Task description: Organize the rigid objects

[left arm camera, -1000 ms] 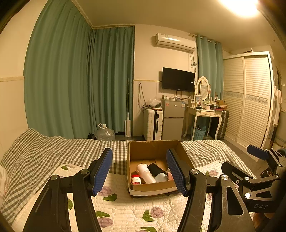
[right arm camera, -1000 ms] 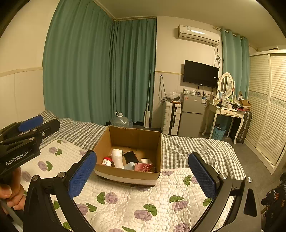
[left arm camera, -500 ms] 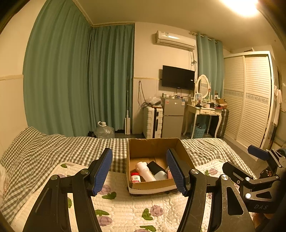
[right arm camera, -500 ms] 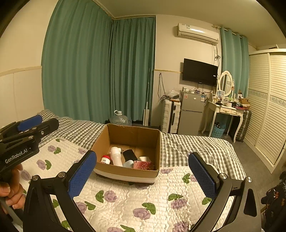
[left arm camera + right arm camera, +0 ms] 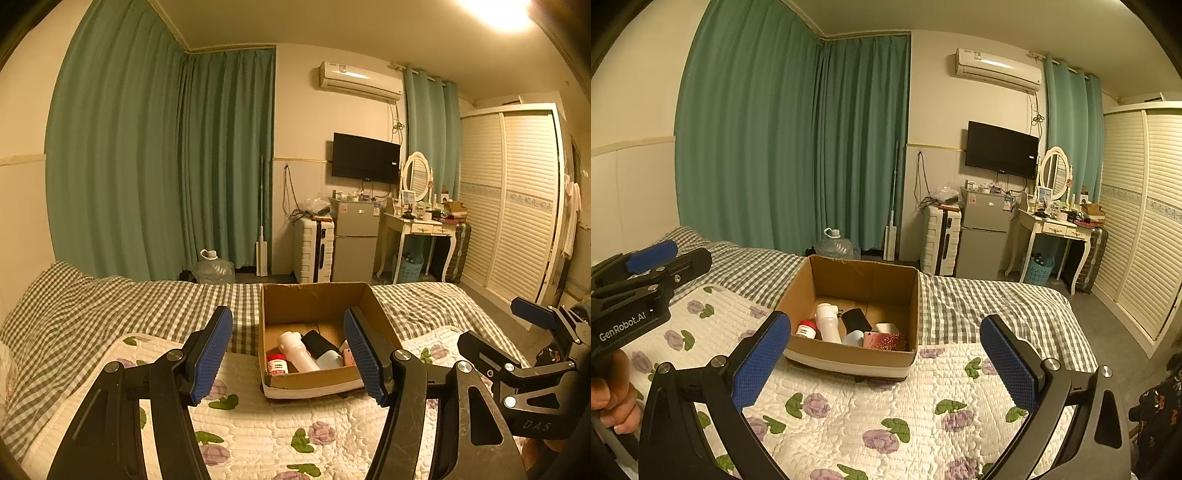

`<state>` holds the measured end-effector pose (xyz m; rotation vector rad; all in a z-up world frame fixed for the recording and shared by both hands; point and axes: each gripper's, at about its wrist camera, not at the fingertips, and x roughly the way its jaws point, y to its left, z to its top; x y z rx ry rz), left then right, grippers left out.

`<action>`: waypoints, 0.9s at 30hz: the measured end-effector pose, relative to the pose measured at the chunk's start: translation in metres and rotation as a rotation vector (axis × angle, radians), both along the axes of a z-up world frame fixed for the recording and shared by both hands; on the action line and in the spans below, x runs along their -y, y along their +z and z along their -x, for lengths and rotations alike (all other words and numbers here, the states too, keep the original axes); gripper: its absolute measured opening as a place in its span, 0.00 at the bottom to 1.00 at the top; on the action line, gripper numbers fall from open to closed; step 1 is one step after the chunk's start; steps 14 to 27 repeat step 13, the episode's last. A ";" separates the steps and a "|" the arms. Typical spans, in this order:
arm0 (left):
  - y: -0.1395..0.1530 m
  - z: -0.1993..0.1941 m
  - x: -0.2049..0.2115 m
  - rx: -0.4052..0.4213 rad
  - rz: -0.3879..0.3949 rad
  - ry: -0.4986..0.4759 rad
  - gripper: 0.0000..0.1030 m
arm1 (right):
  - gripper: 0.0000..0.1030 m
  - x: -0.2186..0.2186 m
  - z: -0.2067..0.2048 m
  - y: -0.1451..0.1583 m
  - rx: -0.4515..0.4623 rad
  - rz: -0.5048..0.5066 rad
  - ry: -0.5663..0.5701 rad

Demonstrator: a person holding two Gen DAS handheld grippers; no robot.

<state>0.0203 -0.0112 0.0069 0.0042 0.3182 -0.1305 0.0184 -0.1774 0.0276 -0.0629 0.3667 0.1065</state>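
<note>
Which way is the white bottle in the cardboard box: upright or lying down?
Lying down: the white bottle rests lengthwise on the cardboard box floor, cap toward the far wall.

Both wrist views—box (image 5: 317, 380) ahead.

We see a bed (image 5: 979, 306) spread with a grey checked sheet. A white floral quilt (image 5: 886, 413) lies over its near part. An open cardboard box (image 5: 849, 354) sits on the quilt's far edge.

Both grippers drawn slightly back and up from box (image 5: 849, 321): box sits a touch lower and smaller in both views, more quilt (image 5: 886, 417) showing before it.
</note>
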 end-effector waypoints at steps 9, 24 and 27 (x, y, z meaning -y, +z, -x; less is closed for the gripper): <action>-0.002 -0.003 -0.002 -0.012 0.002 0.008 0.64 | 1.00 0.001 0.000 -0.002 -0.006 0.000 0.000; -0.001 -0.001 -0.002 0.005 0.003 0.007 0.64 | 1.00 0.001 -0.001 -0.004 -0.010 -0.001 -0.002; -0.001 -0.001 -0.002 0.005 0.003 0.007 0.64 | 1.00 0.001 -0.001 -0.004 -0.010 -0.001 -0.002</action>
